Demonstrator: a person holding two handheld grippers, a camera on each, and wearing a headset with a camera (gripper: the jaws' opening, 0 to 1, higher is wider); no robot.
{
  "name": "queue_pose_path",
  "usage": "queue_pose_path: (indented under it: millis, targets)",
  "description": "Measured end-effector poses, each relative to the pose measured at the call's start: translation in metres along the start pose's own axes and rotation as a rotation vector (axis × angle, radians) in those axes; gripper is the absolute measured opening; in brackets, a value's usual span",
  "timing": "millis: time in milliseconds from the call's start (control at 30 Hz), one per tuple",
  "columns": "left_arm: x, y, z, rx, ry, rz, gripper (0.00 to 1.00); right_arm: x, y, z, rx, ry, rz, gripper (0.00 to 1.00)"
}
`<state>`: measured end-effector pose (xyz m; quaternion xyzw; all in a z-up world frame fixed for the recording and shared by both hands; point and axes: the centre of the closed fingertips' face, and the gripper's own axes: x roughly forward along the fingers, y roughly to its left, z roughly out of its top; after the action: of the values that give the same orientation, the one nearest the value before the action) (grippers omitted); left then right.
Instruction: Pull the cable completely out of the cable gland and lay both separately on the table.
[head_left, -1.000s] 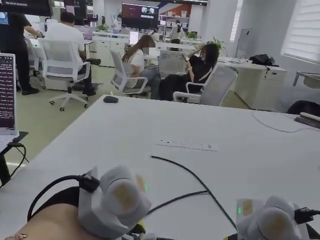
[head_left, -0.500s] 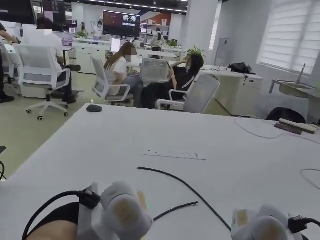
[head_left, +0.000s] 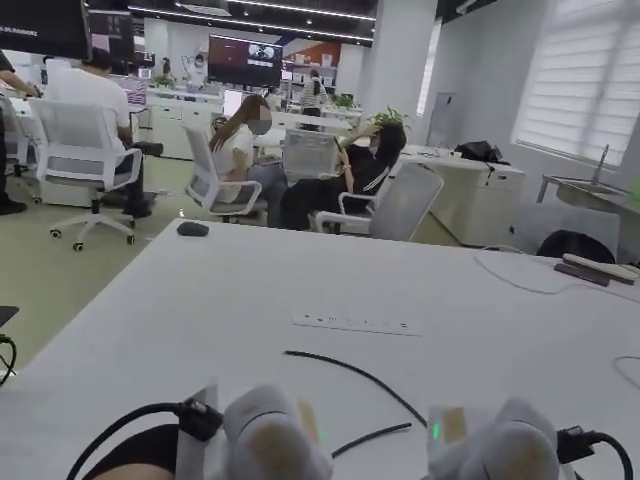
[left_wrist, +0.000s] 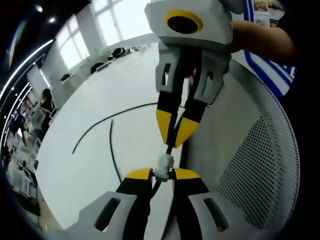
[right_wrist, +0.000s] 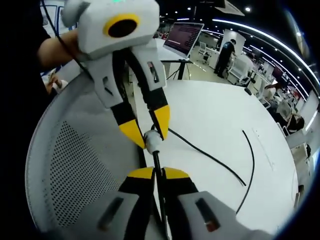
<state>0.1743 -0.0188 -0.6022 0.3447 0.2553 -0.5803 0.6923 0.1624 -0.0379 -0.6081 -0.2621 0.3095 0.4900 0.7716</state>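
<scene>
While the head view looks across the white table (head_left: 230, 290), a black cable (head_left: 352, 368) lies curved on it, on the near side of the table's power strip (head_left: 355, 324). Left gripper view: the left gripper (left_wrist: 162, 173) is clamped on the white cable gland (left_wrist: 163, 166) at the table's edge, and the right gripper (left_wrist: 175, 131) pinches the cable just beyond it. Right gripper view: the right jaws are closed on the cable, the gland sits just ahead in the left jaws, and loose cable trails across the table.
</scene>
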Motion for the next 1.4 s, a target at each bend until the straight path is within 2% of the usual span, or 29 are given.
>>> queue_pose_path:
  millis: [233, 367, 467, 567, 833, 933, 1167, 1333, 1400]
  targets:
    - [0.008, 0.0, 0.008, 0.007, -0.028, -0.022, 0.16, -0.005, -0.003, -0.009, 0.004, 0.003, -0.041, 0.03]
    - [0.014, 0.0, 0.011, 0.018, -0.007, -0.017, 0.17, -0.012, -0.009, -0.022, -0.017, 0.04, -0.038, 0.03]
    - [0.013, 0.003, 0.015, -0.015, -0.007, -0.006, 0.17, -0.019, -0.014, -0.024, 0.008, 0.019, -0.023, 0.03]
    - [0.01, 0.003, 0.019, -0.036, -0.01, 0.007, 0.16, -0.024, -0.017, -0.024, -0.003, 0.009, -0.014, 0.03]
    - [0.003, 0.007, 0.013, -0.07, 0.005, 0.06, 0.16, -0.027, -0.02, -0.03, -0.018, -0.014, -0.011, 0.03]
    - [0.001, 0.006, 0.011, -0.086, 0.014, 0.065, 0.16, -0.028, -0.022, -0.036, -0.004, -0.011, -0.011, 0.03]
    - [-0.002, 0.006, 0.005, -0.099, 0.037, 0.091, 0.16, -0.04, -0.031, -0.074, 0.017, 0.053, -0.067, 0.03]
    - [-0.003, 0.004, 0.007, -0.095, 0.041, 0.091, 0.16, -0.043, -0.03, -0.087, 0.019, 0.092, -0.082, 0.04]
    - [-0.002, 0.003, 0.01, -0.09, 0.038, 0.095, 0.16, -0.043, -0.033, -0.087, 0.026, 0.099, -0.098, 0.05]
